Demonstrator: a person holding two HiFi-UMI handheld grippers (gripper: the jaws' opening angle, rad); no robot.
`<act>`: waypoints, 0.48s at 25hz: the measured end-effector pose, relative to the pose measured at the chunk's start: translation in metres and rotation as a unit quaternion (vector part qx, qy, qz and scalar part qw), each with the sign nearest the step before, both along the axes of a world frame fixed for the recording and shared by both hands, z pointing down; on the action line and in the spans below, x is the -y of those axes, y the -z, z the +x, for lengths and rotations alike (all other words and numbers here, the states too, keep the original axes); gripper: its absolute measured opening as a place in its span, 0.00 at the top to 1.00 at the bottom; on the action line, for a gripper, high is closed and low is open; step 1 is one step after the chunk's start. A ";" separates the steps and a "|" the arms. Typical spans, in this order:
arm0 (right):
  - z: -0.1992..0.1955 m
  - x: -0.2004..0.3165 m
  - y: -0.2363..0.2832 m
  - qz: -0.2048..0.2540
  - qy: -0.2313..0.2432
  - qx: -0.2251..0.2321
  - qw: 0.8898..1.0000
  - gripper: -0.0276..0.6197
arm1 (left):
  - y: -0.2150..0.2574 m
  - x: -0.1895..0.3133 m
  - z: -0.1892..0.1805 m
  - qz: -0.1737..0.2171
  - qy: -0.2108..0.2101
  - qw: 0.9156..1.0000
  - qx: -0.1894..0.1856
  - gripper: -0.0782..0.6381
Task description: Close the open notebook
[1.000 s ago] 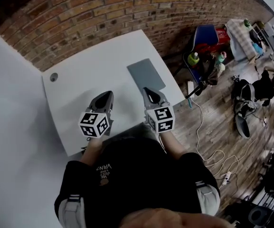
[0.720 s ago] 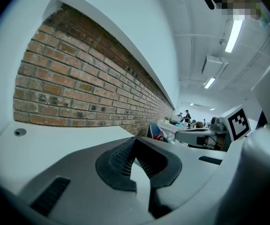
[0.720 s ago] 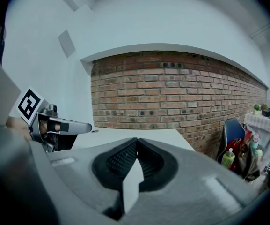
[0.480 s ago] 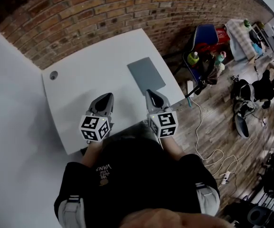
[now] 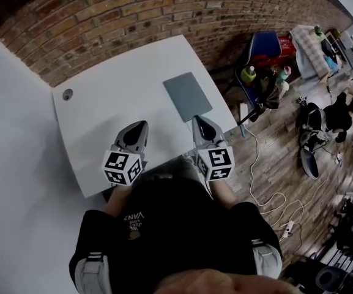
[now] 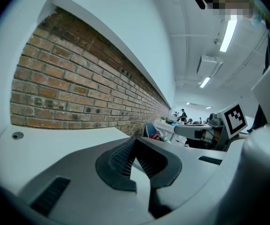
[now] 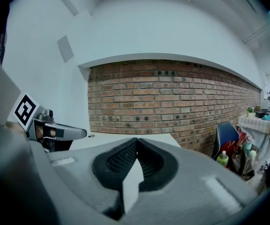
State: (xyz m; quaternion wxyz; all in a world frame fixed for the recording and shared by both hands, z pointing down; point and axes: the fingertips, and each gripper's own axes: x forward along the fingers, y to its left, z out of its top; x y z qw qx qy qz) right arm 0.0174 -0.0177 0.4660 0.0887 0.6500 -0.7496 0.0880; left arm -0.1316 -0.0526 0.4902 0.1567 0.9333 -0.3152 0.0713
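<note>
Right gripper (image 5: 196, 120) has drifted rightward; both it and left gripper (image 5: 141, 126) are pinched shut, empty. Notebook (image 5: 188, 97) (flat, seemingly closed) looks thin, light: take its cover's edge.

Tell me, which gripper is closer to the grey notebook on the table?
Right. The right gripper has its tip at the near edge of the notebook; contact is unclear. The left gripper is over the table, off to the notebook's left, clearly apart.

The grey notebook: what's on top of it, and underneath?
Nothing lies on the notebook. Under it is the white table. Its closed cover hides the pages.
</note>
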 end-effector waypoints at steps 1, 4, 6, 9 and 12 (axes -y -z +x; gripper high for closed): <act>0.000 0.000 0.000 0.000 0.000 0.000 1.000 0.96 | 0.000 -0.001 0.001 0.000 -0.002 1.000 0.000 0.88; 0.002 -0.001 0.002 -0.002 0.001 -0.003 1.000 0.96 | 0.003 -0.001 0.003 -0.001 -0.004 1.000 -0.003 0.88; 0.004 -0.001 0.002 -0.003 0.000 -0.003 1.000 0.96 | 0.003 -0.001 0.003 -0.001 -0.003 1.000 -0.004 0.88; 0.007 -0.003 0.000 -0.007 -0.003 -0.004 1.000 0.96 | 0.005 0.000 0.005 0.003 -0.004 1.000 -0.003 0.88; 0.007 -0.003 0.001 -0.008 -0.004 -0.007 1.000 0.96 | 0.009 0.001 0.005 0.007 -0.005 1.000 -0.004 0.88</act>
